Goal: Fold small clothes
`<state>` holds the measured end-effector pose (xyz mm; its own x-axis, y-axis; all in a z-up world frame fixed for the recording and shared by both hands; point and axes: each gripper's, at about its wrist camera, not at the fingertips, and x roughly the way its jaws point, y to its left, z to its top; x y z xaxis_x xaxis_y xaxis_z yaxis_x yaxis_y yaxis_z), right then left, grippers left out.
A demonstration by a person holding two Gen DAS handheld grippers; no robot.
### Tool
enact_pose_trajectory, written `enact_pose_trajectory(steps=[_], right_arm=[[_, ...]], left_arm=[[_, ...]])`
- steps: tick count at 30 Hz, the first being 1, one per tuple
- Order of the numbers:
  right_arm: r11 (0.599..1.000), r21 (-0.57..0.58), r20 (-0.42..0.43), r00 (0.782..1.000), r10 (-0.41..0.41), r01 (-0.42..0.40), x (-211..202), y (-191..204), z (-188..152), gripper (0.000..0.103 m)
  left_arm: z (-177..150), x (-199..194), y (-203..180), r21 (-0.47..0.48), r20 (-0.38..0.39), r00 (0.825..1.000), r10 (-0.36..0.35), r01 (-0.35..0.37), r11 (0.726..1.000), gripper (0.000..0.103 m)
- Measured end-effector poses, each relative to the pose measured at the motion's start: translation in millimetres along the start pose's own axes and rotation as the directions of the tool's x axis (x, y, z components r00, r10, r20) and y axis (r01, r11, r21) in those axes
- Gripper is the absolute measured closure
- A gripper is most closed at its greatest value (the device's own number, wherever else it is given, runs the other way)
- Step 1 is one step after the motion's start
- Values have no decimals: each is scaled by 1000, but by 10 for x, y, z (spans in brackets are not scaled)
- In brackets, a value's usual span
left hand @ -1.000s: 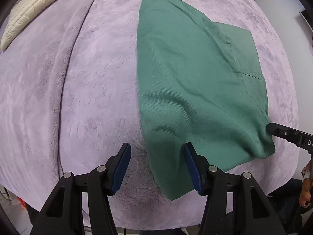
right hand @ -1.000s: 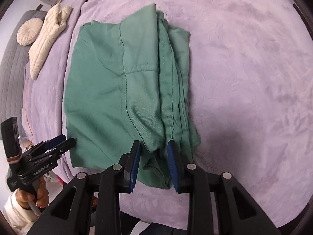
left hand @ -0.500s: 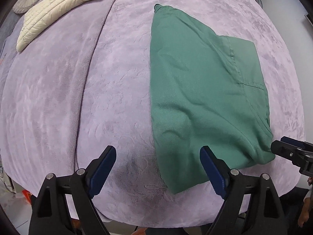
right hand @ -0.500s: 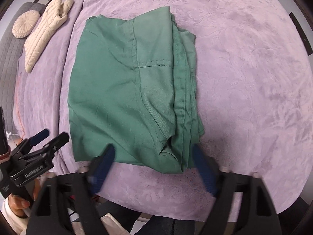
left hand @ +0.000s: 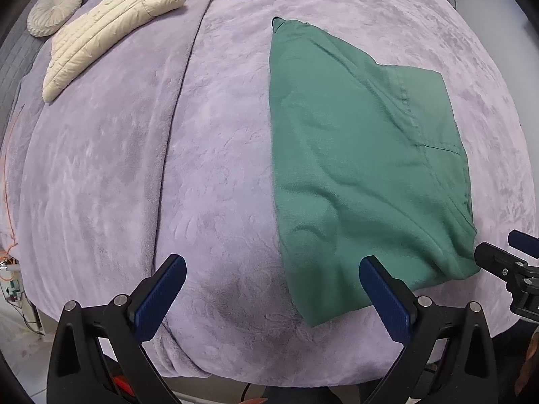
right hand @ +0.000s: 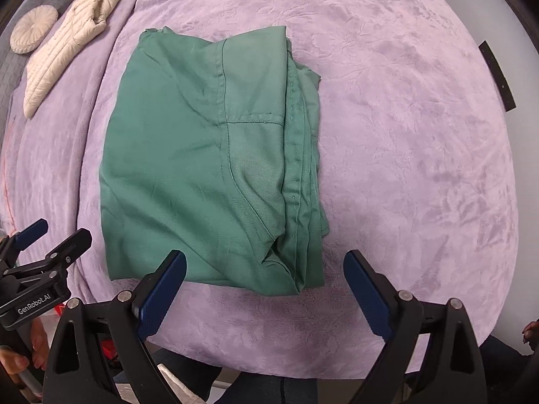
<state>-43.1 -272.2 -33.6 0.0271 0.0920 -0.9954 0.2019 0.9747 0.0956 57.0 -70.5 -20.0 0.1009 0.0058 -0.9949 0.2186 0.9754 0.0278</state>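
Note:
A green garment (left hand: 357, 155) lies folded flat on the purple blanket (left hand: 134, 168); in the right wrist view (right hand: 202, 155) its layered edges stack along the right side. My left gripper (left hand: 269, 289) is open and empty, hovering above the garment's near left corner. My right gripper (right hand: 262, 286) is open and empty, just above the garment's near edge. The right gripper also shows at the right edge of the left wrist view (left hand: 505, 262), and the left gripper at the left edge of the right wrist view (right hand: 43, 256).
A cream quilted jacket (left hand: 111, 23) and a round cushion (left hand: 54, 11) lie at the far left of the bed. The bed's near edge runs just below both grippers. A dark strip (right hand: 497, 75) lies off the bed at right.
Both grippers opened wide, let go of the garment's near edge and pulled back and up. The garment now lies flat on the blanket.

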Motion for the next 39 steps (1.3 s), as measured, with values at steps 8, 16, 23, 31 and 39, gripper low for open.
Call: enact_pose_trajectory(steps=[8, 16, 23, 31, 39], right_arm=[[999, 28, 28, 999, -17, 16, -51, -60, -5, 7], [999, 28, 55, 998, -30, 29, -93, -82, -14, 7], [999, 27, 62, 997, -37, 35, -111, -76, -25, 7], [999, 26, 69, 997, -41, 39, -113, -80, -36, 7], [999, 28, 71, 997, -43, 41, -118, -86, -38, 7]], left_arm=[[20, -10, -48, 8, -11, 1000, 1, -1, 1000, 0], [-7, -7, -69, 19, -17, 1000, 6, -5, 1000, 0], [-27, -7, -51, 1, -24, 1000, 1, -1, 1000, 0], [-44, -17, -48, 2, -22, 1000, 14, -14, 1000, 0], [-49, -24, -71, 1, -19, 1000, 22, -22, 1000, 0]])
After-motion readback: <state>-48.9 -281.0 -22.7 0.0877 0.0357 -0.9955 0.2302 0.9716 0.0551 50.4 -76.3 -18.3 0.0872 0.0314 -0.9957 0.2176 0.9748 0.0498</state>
